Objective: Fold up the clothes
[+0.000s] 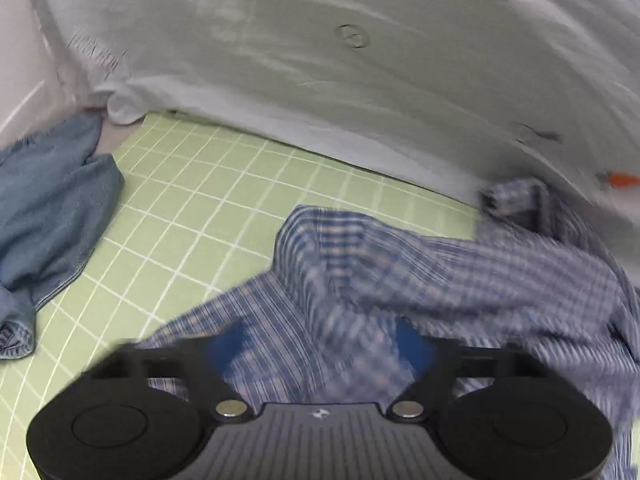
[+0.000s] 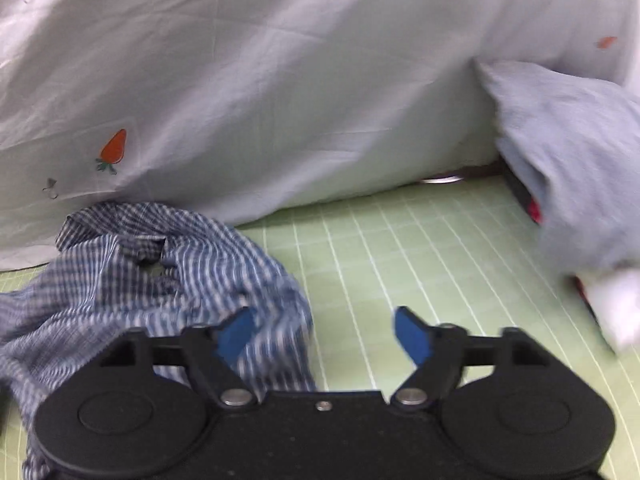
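A crumpled blue-and-white checked shirt [image 1: 420, 272] lies on the green grid mat [image 1: 208, 200]. My left gripper [image 1: 320, 348] is open, its blue fingertips [image 1: 226, 346] wide apart just above the shirt's fabric. In the right wrist view the same shirt [image 2: 152, 268] lies bunched at the left of the mat [image 2: 420, 264]. My right gripper [image 2: 326, 334] is open, its left fingertip [image 2: 236, 334] over the shirt's right edge and its right fingertip over bare mat. Both views are blurred by motion.
A blue denim garment [image 1: 48, 200] lies at the mat's left edge. A white sheet with carrot prints [image 2: 260, 88] hangs behind the mat. A light blue garment [image 2: 572, 160] with a red, black and white item [image 2: 616, 304] lies at the right.
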Motion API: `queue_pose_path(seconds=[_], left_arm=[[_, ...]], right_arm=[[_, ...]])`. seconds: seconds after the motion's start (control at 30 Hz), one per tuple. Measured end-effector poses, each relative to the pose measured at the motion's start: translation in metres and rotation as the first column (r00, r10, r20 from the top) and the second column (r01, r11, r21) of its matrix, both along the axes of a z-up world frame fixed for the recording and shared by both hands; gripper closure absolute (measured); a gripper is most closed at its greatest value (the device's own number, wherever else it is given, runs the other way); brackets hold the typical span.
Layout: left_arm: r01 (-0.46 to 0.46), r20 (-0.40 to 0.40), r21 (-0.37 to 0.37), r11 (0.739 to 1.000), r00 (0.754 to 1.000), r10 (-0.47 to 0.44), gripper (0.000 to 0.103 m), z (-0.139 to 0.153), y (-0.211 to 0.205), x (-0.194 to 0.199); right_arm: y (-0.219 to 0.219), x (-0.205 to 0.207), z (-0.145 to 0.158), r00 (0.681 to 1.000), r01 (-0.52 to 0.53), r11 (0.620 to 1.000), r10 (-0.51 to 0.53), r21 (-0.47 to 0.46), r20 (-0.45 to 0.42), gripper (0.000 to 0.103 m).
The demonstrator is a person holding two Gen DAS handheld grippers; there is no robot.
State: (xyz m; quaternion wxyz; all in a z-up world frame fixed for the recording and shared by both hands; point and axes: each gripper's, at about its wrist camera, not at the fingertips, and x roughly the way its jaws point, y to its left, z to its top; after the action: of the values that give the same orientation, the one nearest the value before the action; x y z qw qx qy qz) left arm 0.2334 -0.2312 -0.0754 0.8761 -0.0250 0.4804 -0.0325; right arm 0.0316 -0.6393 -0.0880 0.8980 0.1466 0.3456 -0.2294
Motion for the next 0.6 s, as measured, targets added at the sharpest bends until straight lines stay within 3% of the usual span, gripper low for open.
queue_pose_path(seconds=[0.1, 0.2, 0.33, 0.37, 0.43, 0.47, 0.5, 0.6], left_arm=[[0.039, -0.028, -0.012, 0.999, 0.999, -0.039, 0.012, 0.007, -0.006, -0.04], [0.048, -0.069, -0.031, 0.998, 0.996, -0.05, 0.011, 0.009, -0.007, -0.082], [0.063, -0.099, -0.056, 0.996, 0.993, -0.068, 0.011, 0.013, -0.004, -0.133], [0.068, -0.103, -0.061, 0.996, 0.992, -0.074, 0.011, 0.014, -0.002, -0.145], [0.076, -0.097, -0.063, 0.995, 0.992, -0.082, 0.011, 0.019, 0.001, -0.167], [0.077, -0.088, -0.063, 0.995, 0.993, -0.082, 0.011, 0.023, 0.004, -0.178], [0.076, -0.078, -0.065, 0.995, 0.994, -0.081, 0.011, 0.027, 0.008, -0.188], [0.068, -0.067, -0.072, 0.995, 0.995, -0.072, 0.011, 0.033, 0.023, -0.212]], right_arm=[[0.01, -0.031, -0.005, 0.999, -0.03, 0.996, 0.029, 0.085, 0.013, 0.007], [0.028, -0.05, -0.019, 0.996, -0.088, 0.983, 0.091, 0.158, -0.011, 0.007], [0.054, -0.063, -0.035, 0.99, -0.132, 0.975, 0.137, 0.18, -0.018, 0.011], [0.059, -0.066, -0.039, 0.989, -0.143, 0.972, 0.149, 0.184, -0.016, 0.02], [0.069, -0.071, -0.043, 0.986, -0.163, 0.969, 0.167, 0.185, -0.006, 0.048], [0.074, -0.073, -0.044, 0.985, -0.17, 0.969, 0.174, 0.178, -0.008, 0.069], [0.079, -0.073, -0.044, 0.983, -0.176, 0.97, 0.181, 0.167, -0.016, 0.085], [0.097, -0.085, -0.031, 0.98, -0.201, 0.973, 0.201, 0.112, 0.005, 0.095]])
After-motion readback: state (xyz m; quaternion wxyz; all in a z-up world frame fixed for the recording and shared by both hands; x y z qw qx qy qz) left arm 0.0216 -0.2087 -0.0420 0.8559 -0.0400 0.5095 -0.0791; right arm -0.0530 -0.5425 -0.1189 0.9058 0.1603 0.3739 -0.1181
